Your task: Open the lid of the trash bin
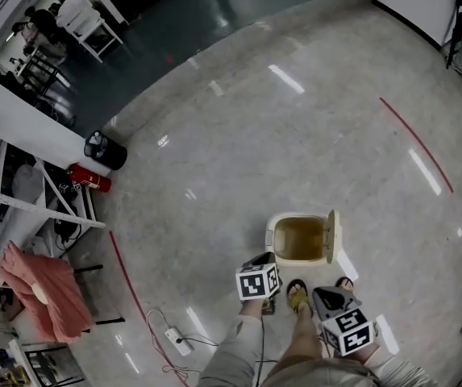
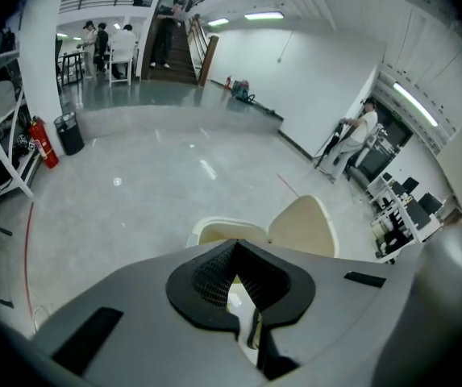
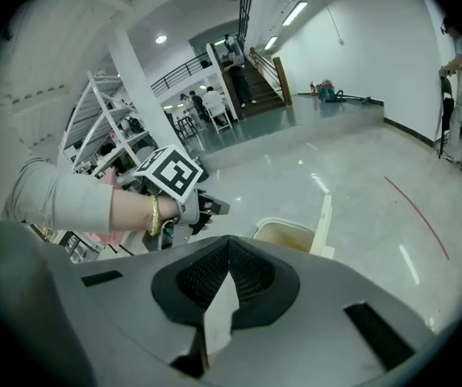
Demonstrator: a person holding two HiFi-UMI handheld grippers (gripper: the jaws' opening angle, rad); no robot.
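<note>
Polished grey floor (image 1: pixel 239 135) of a wide hall, streaked with lamp glare and crossed by a thin red line (image 1: pixel 416 143). From the head view: cream trash bin (image 1: pixel 272 240) just ahead of a sandalled foot (image 1: pixel 297 297), already open, its lid (image 1: pixel 333 236) raised on edge along the right side, brownish inside laid bare. Over the bin's near rim in that view, the left gripper (image 1: pixel 259 259); lower and to the right, beside the foot, the right gripper (image 1: pixel 330 298), neither on bin or lid. Off to the left, a black can (image 1: pixel 106 150) and a red fire extinguisher (image 1: pixel 89 178) by a shelf rack, caught in the left gripper view too, plus a white power strip (image 1: pixel 176 341), in the head view alone. From the left gripper view: jaws pressed together on nothing, a sliver of the bin through the slit, lid upright behind; farther back a staircase (image 2: pixel 178 55) — missing from the head view. From the right gripper view: jaws likewise closed and empty, the other gripper's marker cube (image 3: pixel 170 174) held up at left on a sleeved arm (image 3: pixel 61 204), bin beyond with the lid seen edge-on.
</note>
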